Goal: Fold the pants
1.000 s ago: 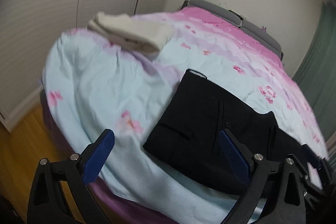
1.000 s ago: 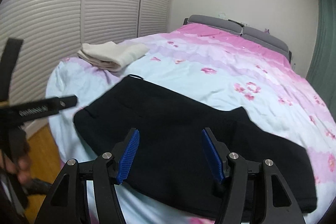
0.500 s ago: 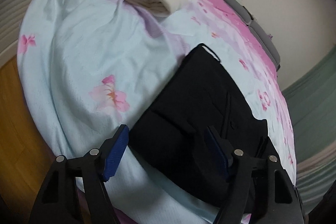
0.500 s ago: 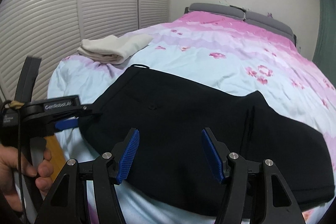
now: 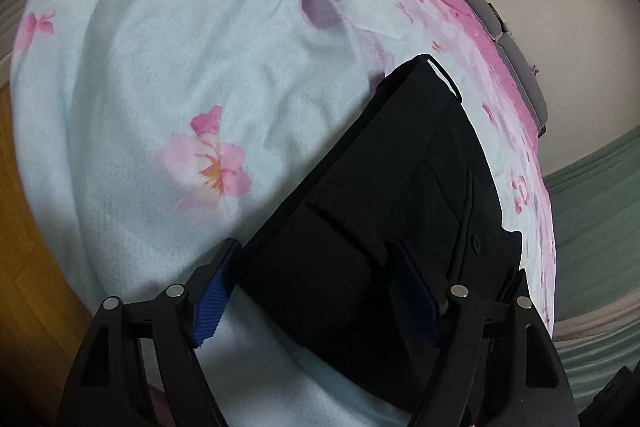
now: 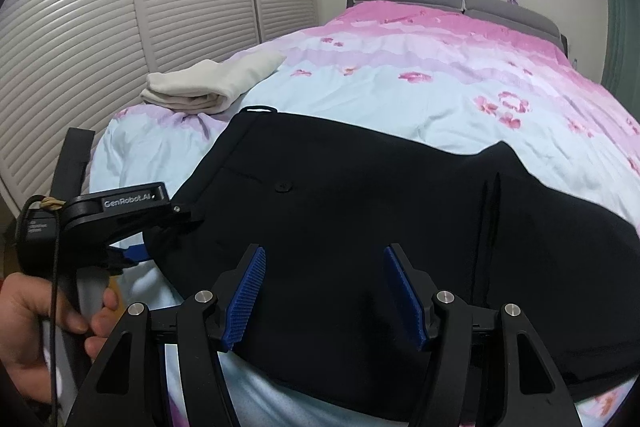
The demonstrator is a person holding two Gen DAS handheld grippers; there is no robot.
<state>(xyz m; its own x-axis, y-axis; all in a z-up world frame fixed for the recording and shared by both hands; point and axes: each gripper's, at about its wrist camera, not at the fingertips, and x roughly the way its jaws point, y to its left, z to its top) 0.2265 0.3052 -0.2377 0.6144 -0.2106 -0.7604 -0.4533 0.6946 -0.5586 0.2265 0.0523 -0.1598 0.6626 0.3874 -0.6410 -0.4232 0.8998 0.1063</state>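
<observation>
Black pants point(image 5: 400, 187) lie flat on the flowered bed cover point(image 5: 160, 67), waistband to the left and legs running right in the right wrist view point(image 6: 360, 207). My left gripper point(image 5: 320, 291) straddles the near left corner of the pants. Its jaws are opening, with the corner between them and the pads not pressing. From the right wrist view the left gripper point(image 6: 164, 233) sits at that corner, held by a hand point(image 6: 40, 315). My right gripper point(image 6: 324, 287) hovers open over the near edge of the pants, further right.
A folded cream cloth point(image 6: 208, 83) lies at the bed's left edge beyond the pants. Louvred doors point(image 6: 120, 27) line the left wall, and a grey headboard point(image 6: 460, 1) closes the far end. Wooden floor point(image 5: 24, 267) shows left of the bed.
The left gripper dropped and rolled toward the pants' near corner, its jaws narrower than a second ago. The right gripper sank a little closer to the pants.
</observation>
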